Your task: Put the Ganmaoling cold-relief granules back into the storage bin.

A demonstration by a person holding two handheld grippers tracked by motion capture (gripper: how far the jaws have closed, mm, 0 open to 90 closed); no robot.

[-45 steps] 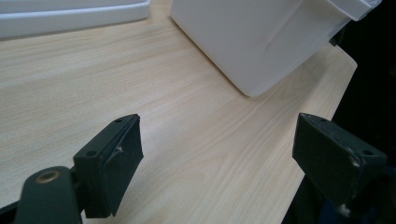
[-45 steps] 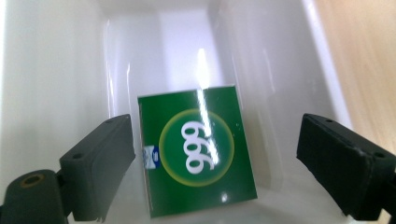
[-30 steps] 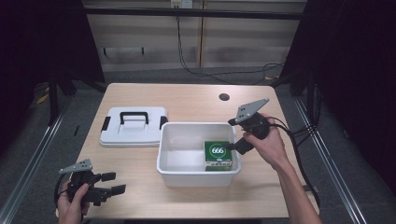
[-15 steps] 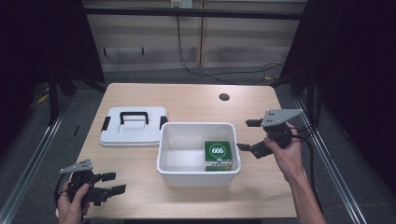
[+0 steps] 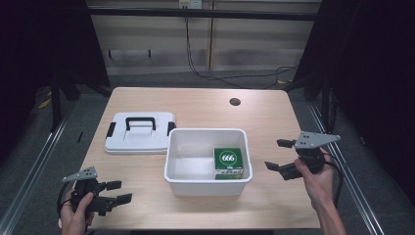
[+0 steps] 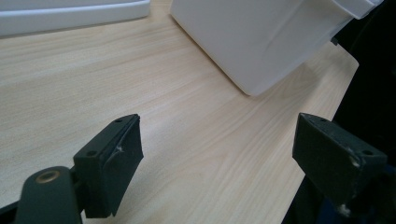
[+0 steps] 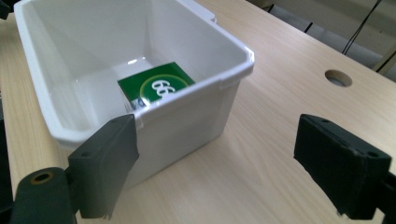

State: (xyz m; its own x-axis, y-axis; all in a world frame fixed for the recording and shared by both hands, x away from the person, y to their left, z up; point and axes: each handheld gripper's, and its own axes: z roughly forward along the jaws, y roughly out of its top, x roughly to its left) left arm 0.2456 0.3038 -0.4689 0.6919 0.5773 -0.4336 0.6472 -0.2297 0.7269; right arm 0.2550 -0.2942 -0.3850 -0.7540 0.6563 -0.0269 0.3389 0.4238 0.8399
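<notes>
Your right gripper (image 5: 280,156) now lower, beside bin (image 5: 208,174) (jaws wide, empty); left gripper (image 5: 119,191) unmoved near front edge, wide, empty.

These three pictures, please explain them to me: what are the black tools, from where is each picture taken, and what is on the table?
A person holds a hand tool with two black jaws in each hand: the left gripper and the right gripper. Both are open and hold nothing. The high view comes from a fixed camera above the table. The two gripper views come from small cameras riding on each tool, looking along its jaws. On the table stands a white bin with a green box marked 666 inside. Beside it lies a white lid with a black handle.
</notes>
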